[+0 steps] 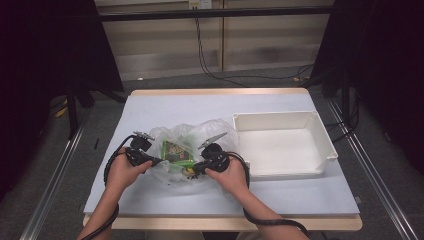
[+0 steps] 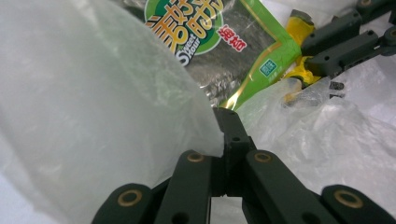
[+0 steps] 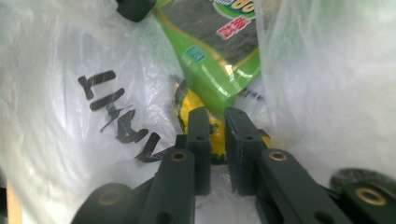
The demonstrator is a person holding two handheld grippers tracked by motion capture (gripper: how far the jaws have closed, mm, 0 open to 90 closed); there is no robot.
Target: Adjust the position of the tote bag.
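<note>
Pinching the plastic bag (image 1: 187, 137) rim, left gripper (image 2: 223, 122) clamps film at nine o'clock (mouth kept open) while right gripper (image 3: 217, 122), jaws narrow, nips the yellow packet (image 3: 187, 105).

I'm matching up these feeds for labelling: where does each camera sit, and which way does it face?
High view: above the person's side, looking forward and down at the table; forearms, left gripper, right gripper.
Left gripper view: rides the left gripper, jaws shut on the plastic bag.
Right gripper view: rides the right gripper, facing into the bag.
Shared: green snack packet.
</note>
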